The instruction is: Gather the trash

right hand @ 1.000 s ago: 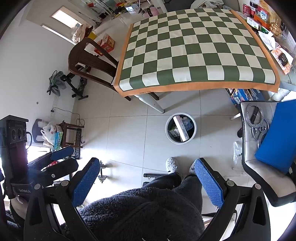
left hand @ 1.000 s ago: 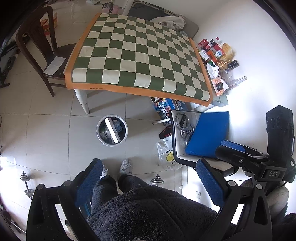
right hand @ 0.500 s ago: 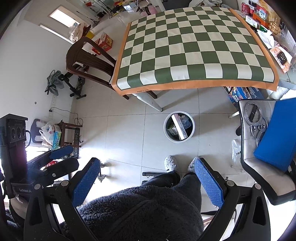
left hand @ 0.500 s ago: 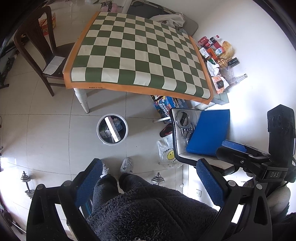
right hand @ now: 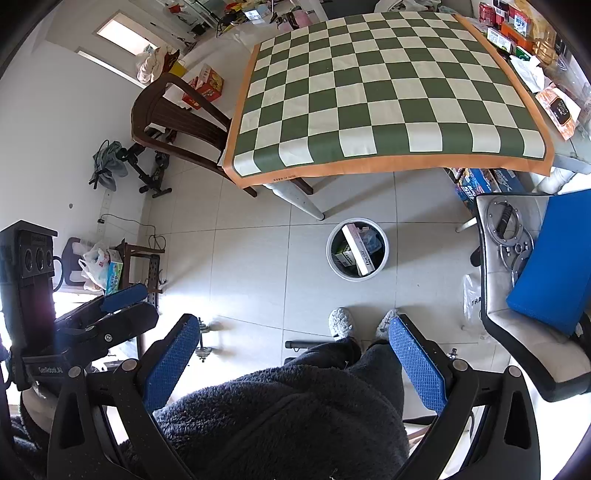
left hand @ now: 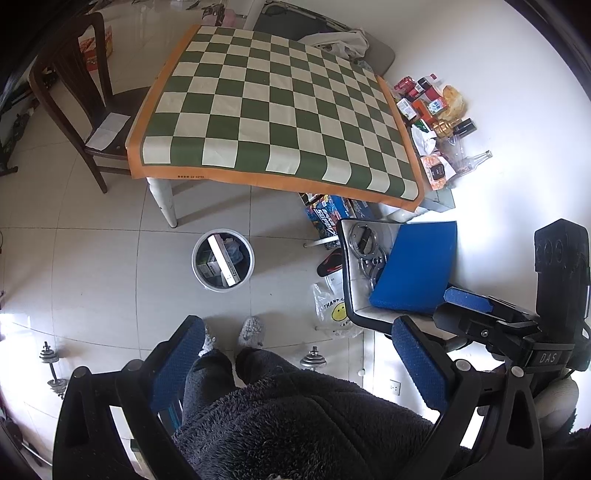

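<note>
A round white trash bin [left hand: 221,288] [right hand: 354,278] stands on the tiled floor before the table leg, holding a long white box, a green box and crumpled plastic. The green-and-white checkered table [left hand: 277,110] [right hand: 388,92] has a bare top. Packets, boxes and bottles [left hand: 432,110] [right hand: 517,33] crowd its wall-side edge. My left gripper [left hand: 297,354] hangs open high above the floor with nothing between its blue pads. My right gripper [right hand: 293,354] is open as well, at about the same height. Below both are the person's dark fleece legs [left hand: 295,417].
A brown wooden chair [left hand: 74,99] [right hand: 173,118] stands left of the table. At the right is a chair with a blue cushion [left hand: 417,266] [right hand: 546,258] and metal rings. A smiley plastic bag [left hand: 332,314] and small dumbbells [left hand: 312,360] lie on the floor.
Both views drift only slightly against the table and bin. The two grippers stay open and hold nothing.
</note>
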A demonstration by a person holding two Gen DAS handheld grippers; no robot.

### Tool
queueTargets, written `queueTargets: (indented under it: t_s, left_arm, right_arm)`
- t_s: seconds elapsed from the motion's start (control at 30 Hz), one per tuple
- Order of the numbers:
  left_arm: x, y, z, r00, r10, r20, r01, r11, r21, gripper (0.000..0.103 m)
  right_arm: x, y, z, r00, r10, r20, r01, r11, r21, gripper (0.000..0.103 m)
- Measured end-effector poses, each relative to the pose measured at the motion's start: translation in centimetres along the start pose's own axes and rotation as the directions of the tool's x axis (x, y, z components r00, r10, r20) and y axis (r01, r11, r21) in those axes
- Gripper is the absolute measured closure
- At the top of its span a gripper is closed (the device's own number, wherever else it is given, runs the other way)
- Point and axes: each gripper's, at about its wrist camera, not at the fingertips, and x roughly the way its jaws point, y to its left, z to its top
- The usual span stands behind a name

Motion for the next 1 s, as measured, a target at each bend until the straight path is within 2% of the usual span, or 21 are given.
queueTargets:
  t_s: [0.2, 1.0]
  left_arm:
    - [0.01, -0.02, 0.0, 1.0, 0.002, 0.001, -0.002, 1.0, -0.004, 0.0]
    - [-0.28, 0.3, 0.0, 1.0, -0.002, 0.001, 0.002, 1.0, 0.002, 0.0]
  right_arm:
    - [0.07, -0.09, -0.96, 1.0, -0.003, 0.008, 0.003, 1.0, 0.004, 0.0]
    - [0.13, 0.16, -0.91, 1.0, -0.004, 0.008, 0.004, 1.0, 0.007, 0.0]
